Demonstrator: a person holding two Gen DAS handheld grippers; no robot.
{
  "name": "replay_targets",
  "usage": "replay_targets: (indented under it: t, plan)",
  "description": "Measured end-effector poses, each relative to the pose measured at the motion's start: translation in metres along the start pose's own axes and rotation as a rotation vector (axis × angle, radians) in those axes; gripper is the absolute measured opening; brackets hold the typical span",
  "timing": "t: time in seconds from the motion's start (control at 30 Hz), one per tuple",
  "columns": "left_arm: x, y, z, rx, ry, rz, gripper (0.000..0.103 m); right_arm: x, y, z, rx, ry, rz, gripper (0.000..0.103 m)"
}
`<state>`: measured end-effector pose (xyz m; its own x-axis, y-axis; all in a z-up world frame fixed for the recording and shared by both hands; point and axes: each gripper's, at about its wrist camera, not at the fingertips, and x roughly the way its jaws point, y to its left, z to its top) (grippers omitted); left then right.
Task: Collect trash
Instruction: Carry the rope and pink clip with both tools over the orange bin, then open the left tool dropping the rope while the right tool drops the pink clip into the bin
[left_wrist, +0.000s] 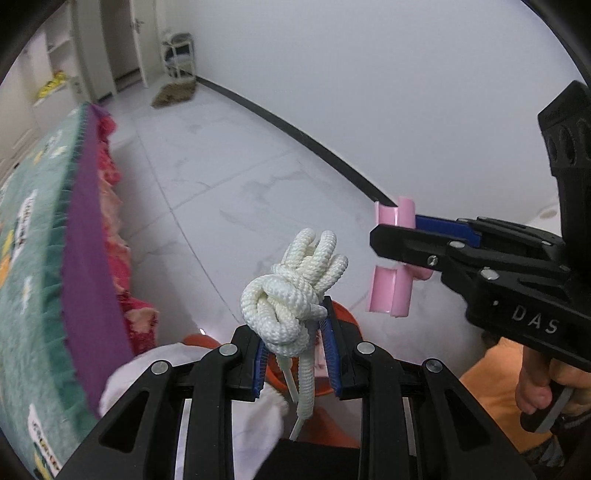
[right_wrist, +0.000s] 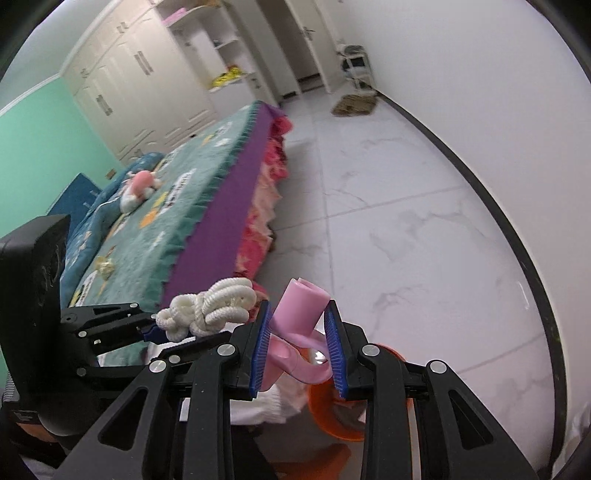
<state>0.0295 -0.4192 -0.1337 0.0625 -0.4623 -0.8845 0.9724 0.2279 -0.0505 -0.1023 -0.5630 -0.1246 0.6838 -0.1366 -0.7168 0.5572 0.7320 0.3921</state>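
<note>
My left gripper (left_wrist: 297, 352) is shut on a knotted white rope (left_wrist: 291, 295), whose knot stands above the blue pads while its loose ends hang below. The same rope (right_wrist: 208, 308) shows at the left of the right wrist view. My right gripper (right_wrist: 297, 350) is shut on a pink plastic clip (right_wrist: 301, 328), also seen from the side as the pink clip (left_wrist: 393, 291) at the right of the left wrist view. An orange bin (right_wrist: 332, 413) sits on the floor just below both grippers, its rim (left_wrist: 345, 314) partly hidden behind the rope.
A bed with a green patterned blanket (right_wrist: 159, 221) and purple side (right_wrist: 221, 218) runs along the left, with a pink plush toy (right_wrist: 138, 186) on it. White tiled floor (right_wrist: 406, 221) stretches to a white wall. A brown mat (right_wrist: 354, 103) lies far back. White cloth (left_wrist: 255, 417) lies beside the bin.
</note>
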Motion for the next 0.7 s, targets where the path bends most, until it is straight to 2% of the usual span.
replay_targets:
  t: [0.27, 0.33, 0.7]
  plan:
    - [0.057, -0.009, 0.005, 0.004, 0.129, -0.054, 0.029, 0.013, -0.053, -0.017, 0.087, 0.05, -0.043, 0.029]
    - [0.069, -0.013, 0.005, 0.024, 0.158, -0.05, 0.035, 0.018, -0.059, -0.02, 0.101, 0.062, -0.047, 0.029]
    - [0.089, -0.015, 0.001, 0.049, 0.235, -0.032, 0.04, 0.038, -0.073, -0.025, 0.122, 0.101, -0.046, 0.029]
